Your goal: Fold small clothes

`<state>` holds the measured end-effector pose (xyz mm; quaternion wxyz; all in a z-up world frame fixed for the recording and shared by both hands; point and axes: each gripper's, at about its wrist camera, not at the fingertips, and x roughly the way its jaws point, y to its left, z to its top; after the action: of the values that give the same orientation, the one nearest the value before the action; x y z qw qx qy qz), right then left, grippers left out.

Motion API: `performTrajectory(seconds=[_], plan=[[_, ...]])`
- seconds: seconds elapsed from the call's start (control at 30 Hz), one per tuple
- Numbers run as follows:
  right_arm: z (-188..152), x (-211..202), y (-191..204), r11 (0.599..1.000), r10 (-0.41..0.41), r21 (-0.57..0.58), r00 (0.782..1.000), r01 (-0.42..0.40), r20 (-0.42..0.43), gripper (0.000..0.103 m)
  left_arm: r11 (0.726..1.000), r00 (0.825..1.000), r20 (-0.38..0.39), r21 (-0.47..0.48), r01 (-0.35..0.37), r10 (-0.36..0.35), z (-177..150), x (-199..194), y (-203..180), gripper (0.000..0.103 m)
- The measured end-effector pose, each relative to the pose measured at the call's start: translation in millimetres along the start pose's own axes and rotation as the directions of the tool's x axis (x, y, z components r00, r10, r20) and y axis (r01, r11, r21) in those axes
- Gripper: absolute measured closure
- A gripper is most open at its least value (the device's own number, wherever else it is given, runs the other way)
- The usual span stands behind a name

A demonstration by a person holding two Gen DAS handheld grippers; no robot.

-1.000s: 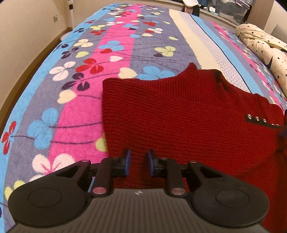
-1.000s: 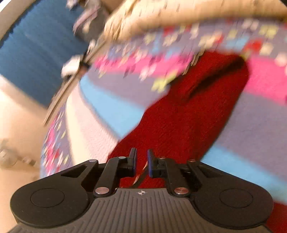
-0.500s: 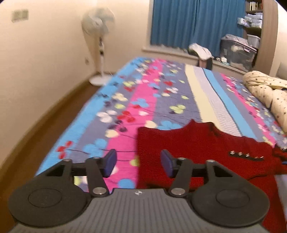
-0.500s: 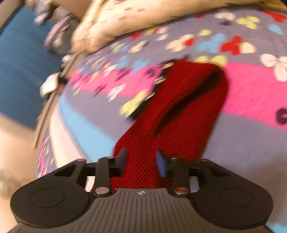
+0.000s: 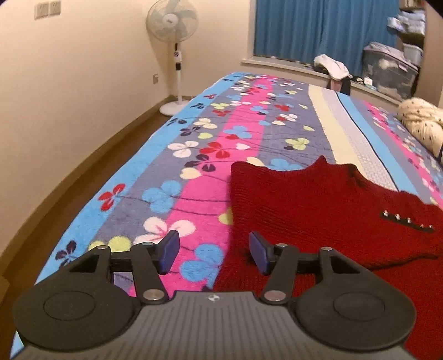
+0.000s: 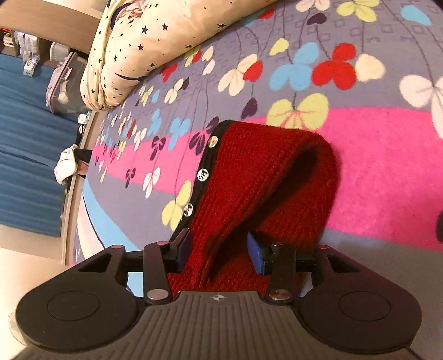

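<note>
A dark red knitted sweater (image 5: 318,199) lies flat on the bed, a black placket with small silver buttons (image 5: 407,220) at its right side. My left gripper (image 5: 213,249) hovers above the sweater's near left edge, open, with nothing between its blue pads. In the right wrist view a folded-over part of the sweater (image 6: 263,166) rises in a loop, its buttons (image 6: 203,174) along the left edge. My right gripper (image 6: 220,250) straddles that fold and its jaws are closing. The left pad is at the trim, while the right pad stands clear of the raised fold.
A flowered bedspread (image 5: 193,166) in blue, pink and grey stripes covers the bed. A cream star-print duvet (image 6: 155,36) is bunched at the far side. A standing fan (image 5: 173,25), blue curtains (image 5: 318,27) and storage boxes (image 5: 387,69) stand beyond the bed; wooden floor runs along its left edge.
My left gripper opened and drew back and up from the sweater. My right gripper let the fabric go, rolled, and now narrows around the sweater's folded part.
</note>
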<state>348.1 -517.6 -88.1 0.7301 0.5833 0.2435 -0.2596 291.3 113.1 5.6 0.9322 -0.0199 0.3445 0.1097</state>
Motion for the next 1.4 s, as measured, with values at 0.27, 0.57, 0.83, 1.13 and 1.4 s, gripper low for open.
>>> performTrajectory(seconds=[0.27, 0.57, 0.83, 1.13, 1.4], plan=[[-12.8, -21.7, 14.7, 0.994, 0.070, -0.091, 0.997, -0.066, 0.044, 0.094, 1.000, 0.999, 0.032, -0.021, 0.002, -0.002, 5.1, 5.7, -0.4, 0.042], [-80.8, -110.9, 47.9, 0.907, 0.350, -0.192, 0.925, -0.374, -0.150, 0.094, 0.997, 0.997, 0.049, -0.051, 0.055, -0.053, 13.3, 2.1, -3.2, 0.042], [-172.6, -115.4, 38.7, 0.852, 0.346, -0.251, 0.854, -0.460, -0.389, 0.094, 0.995, 0.997, 0.039, -0.074, 0.067, -0.064, 16.7, 1.5, 3.2, 0.042], [-223.9, -113.7, 59.0, 0.743, 0.438, -0.248, 0.733, -0.621, -0.521, 0.095, 0.996, 0.997, 0.058, -0.070, 0.056, -0.052, 23.9, 3.3, 7.3, 0.042], [-279.1, -80.0, 66.9, 0.675, -0.007, -0.457, 0.614, -0.579, -0.789, 0.088, 0.995, 0.997, 0.023, -0.075, 0.070, -0.069, 22.7, 12.1, 4.4, 0.041]])
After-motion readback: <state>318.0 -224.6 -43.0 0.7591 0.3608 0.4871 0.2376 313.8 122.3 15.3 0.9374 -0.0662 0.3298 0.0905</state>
